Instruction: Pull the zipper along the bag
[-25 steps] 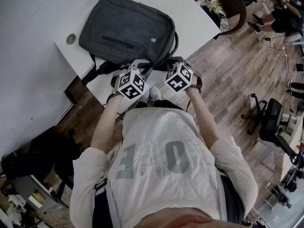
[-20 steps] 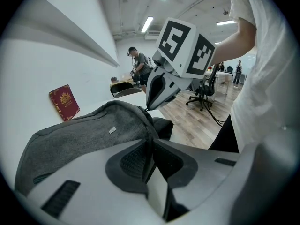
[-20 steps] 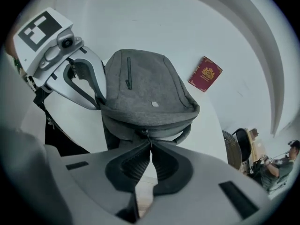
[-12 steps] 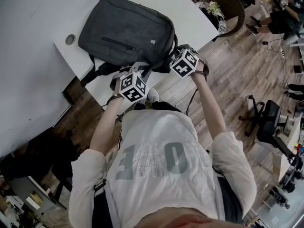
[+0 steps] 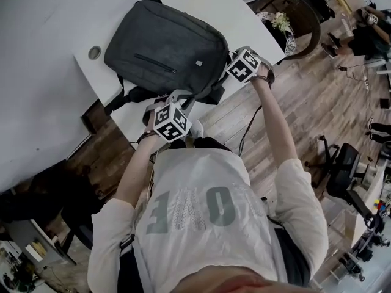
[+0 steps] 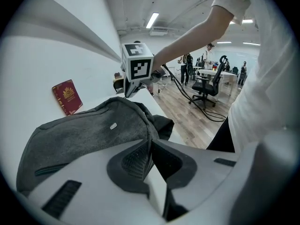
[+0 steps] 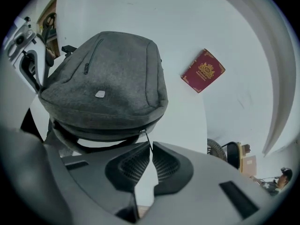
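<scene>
- My right gripper (image 7: 151,159) pinches the zipper pull (image 7: 147,139), straight ahead at the rim of the bag (image 7: 105,78), which lies flat on the table (image 5: 36,54).
- The zipper track curves along that rim; I judge my pull must follow it.
- My left gripper (image 6: 149,162) clamps the bag's fabric edge.

The head view looks steeply down from above the person (image 5: 201,212) onto the white desk (image 5: 49,66) and the dark grey fabric backpack (image 5: 165,44). The camera on the left claw (image 6: 150,144) sits against the backpack, facing out toward the wooden floor (image 6: 197,118). The camera on the right claw (image 7: 151,146) faces the backpack's end from close by. All three share the backpack; both claw cameras share a red booklet (image 6: 66,96).
</scene>
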